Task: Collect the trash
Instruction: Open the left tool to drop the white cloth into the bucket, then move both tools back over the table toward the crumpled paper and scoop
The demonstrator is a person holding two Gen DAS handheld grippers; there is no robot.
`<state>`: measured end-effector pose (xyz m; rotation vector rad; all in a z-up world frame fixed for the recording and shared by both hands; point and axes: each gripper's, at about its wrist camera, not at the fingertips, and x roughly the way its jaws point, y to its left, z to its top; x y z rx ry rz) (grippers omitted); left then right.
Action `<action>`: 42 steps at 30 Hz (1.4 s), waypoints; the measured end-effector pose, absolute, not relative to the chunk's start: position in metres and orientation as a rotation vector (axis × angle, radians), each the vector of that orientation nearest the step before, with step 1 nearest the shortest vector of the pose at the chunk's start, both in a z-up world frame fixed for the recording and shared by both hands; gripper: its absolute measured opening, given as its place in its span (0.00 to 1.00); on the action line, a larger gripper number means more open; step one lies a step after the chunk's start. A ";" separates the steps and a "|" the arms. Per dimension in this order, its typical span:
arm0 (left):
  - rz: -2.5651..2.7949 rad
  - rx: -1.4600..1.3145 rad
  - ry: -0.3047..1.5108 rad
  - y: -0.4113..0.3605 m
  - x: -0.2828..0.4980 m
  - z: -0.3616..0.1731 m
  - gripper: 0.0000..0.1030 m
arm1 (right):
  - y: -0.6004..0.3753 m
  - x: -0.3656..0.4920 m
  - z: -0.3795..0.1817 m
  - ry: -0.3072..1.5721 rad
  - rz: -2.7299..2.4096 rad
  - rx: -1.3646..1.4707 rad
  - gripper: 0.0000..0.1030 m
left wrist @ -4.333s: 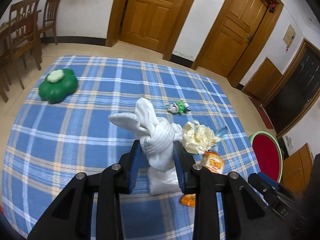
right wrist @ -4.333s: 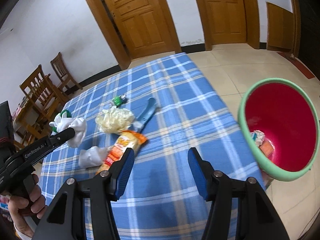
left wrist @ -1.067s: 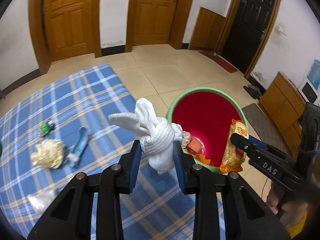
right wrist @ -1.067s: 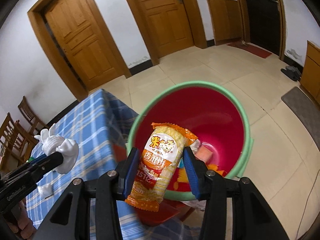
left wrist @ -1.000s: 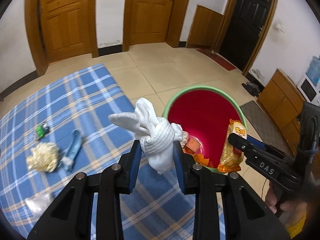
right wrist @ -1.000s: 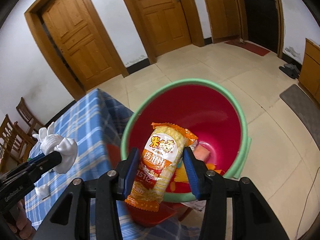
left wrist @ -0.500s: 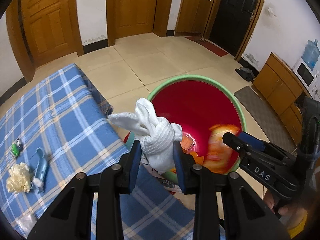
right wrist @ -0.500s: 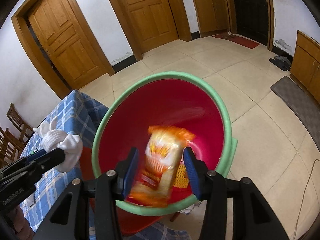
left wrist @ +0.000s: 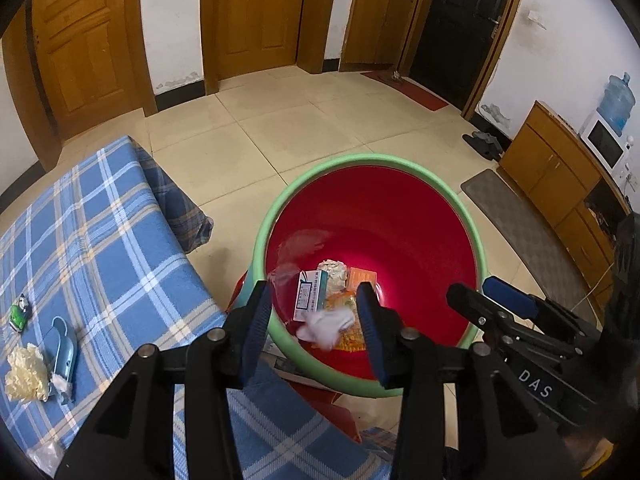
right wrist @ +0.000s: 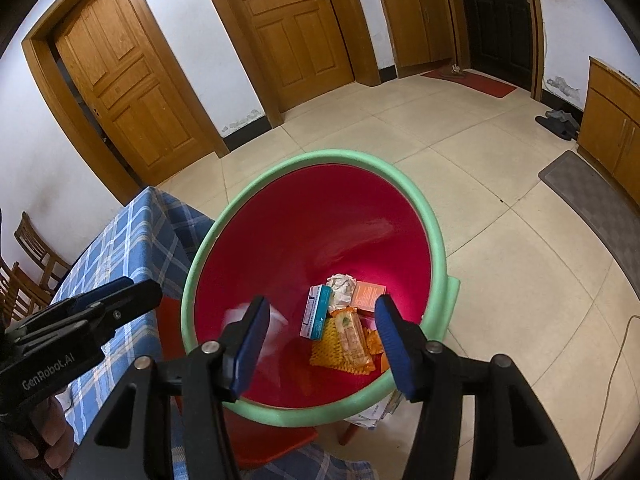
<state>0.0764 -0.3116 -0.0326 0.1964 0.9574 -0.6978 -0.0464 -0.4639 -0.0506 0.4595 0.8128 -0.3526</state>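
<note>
Red inside and green round its rolled rim, the bucket (left wrist: 372, 390) sits on the floor just off the corner of the bench (left wrist: 100, 248) and already holds most of the trash. A white knotted cloth (left wrist: 328, 326) shows blurred low inside it in the left wrist view, between but clear of the left hand-held gripper (left wrist: 314, 330), whose jaws are opening with nothing pressed in them. The right hand-held gripper (right wrist: 320, 346) is also opening and empty, poised over the bucket mouth. Below it lie an orange crinkly snack packet (right wrist: 350, 342), a small white-and-teal carton (right wrist: 316, 312), a flat orange box (right wrist: 368, 296) and a crumpled paper wad (right wrist: 340, 282).

Judging by this, the current drop is finished and the job is well past halfway, but not done. On the blue checked cloth of the bench, toward eight o'clock in the left wrist view, a pale yellow crumpled ball (left wrist: 24, 372), a light blue plastic piece (left wrist: 64, 348) and a small green toy (left wrist: 18, 314) remain, with a clear scrap of film (left wrist: 46, 454) at seven o'clock. The paper looks soft and light; the plastic piece is smooth and curved, likely harder to pinch.
</note>
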 end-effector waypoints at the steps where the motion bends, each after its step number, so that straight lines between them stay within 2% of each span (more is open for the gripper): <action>1: -0.695 0.191 0.957 -0.309 0.077 -0.031 0.43 | -0.463 -0.047 -0.049 0.811 -0.351 0.460 0.56; 16: -0.569 0.090 0.919 -0.235 0.074 -0.004 0.43 | -0.434 -0.053 -0.027 0.790 -0.275 0.441 0.64; 31: -0.357 -0.012 0.924 -0.132 0.100 -0.009 0.43 | -0.388 -0.033 -0.013 0.798 -0.194 0.396 0.69; 38: -0.245 -0.032 0.945 -0.094 0.113 -0.022 0.51 | -0.371 -0.024 -0.011 0.808 -0.172 0.376 0.71; 42: -0.198 -0.038 0.979 -0.080 0.122 -0.036 0.52 | -0.364 -0.017 -0.011 0.814 -0.159 0.367 0.71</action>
